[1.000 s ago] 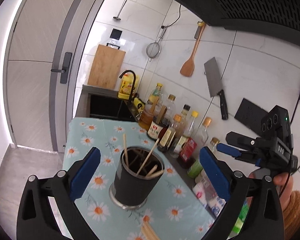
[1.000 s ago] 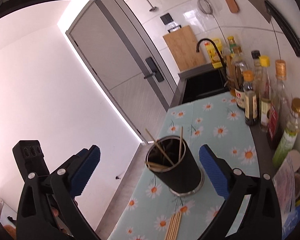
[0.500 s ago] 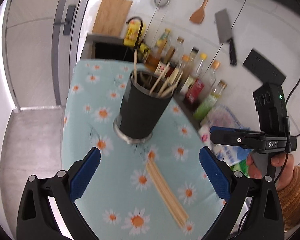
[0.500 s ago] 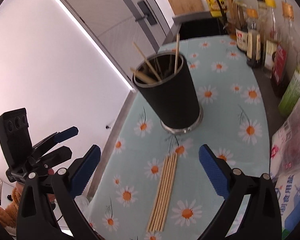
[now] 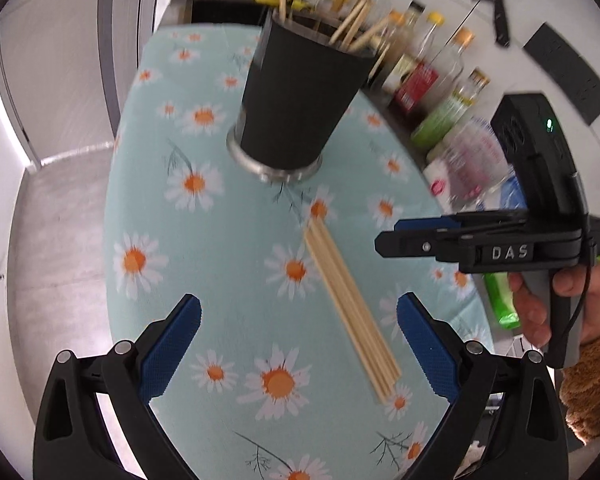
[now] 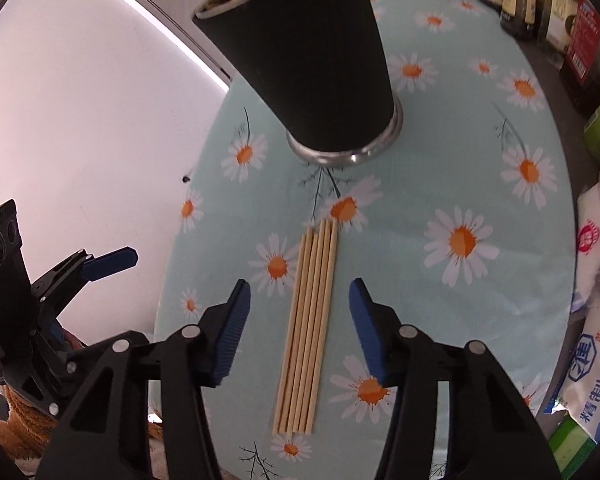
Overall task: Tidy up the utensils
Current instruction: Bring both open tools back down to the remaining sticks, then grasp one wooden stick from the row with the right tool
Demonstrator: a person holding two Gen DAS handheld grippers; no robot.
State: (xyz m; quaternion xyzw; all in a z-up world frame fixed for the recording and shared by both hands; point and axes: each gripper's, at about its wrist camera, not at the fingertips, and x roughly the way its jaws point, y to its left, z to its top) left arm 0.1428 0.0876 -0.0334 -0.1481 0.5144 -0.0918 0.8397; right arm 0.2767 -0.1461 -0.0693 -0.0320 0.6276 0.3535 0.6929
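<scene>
A bundle of several wooden chopsticks (image 5: 350,312) (image 6: 308,332) lies flat on the daisy-print tablecloth (image 6: 420,300), just in front of a black holder cup (image 5: 300,96) (image 6: 316,60) with more chopsticks standing in it. My right gripper (image 6: 299,285) points down over the bundle. Its jaws are closing, with the sticks between them and the blue pads clear of the wood. In the left wrist view the right gripper (image 5: 396,236) shows from the side, held by a hand. My left gripper (image 5: 299,302) hangs wide open, empty, just left of the bundle.
Sauce and oil bottles (image 5: 420,76) (image 6: 540,12) line the wall on the right. Plastic bags (image 6: 596,320) lie beside them. A cleaver (image 5: 496,12) hangs on the tiled wall. On the left the table edge drops to the floor (image 5: 60,220).
Both grippers have tipped downward and sunk toward the table. The chopstick bundle has come fully into view, the cup has slid toward the top, and the right jaws have narrowed.
</scene>
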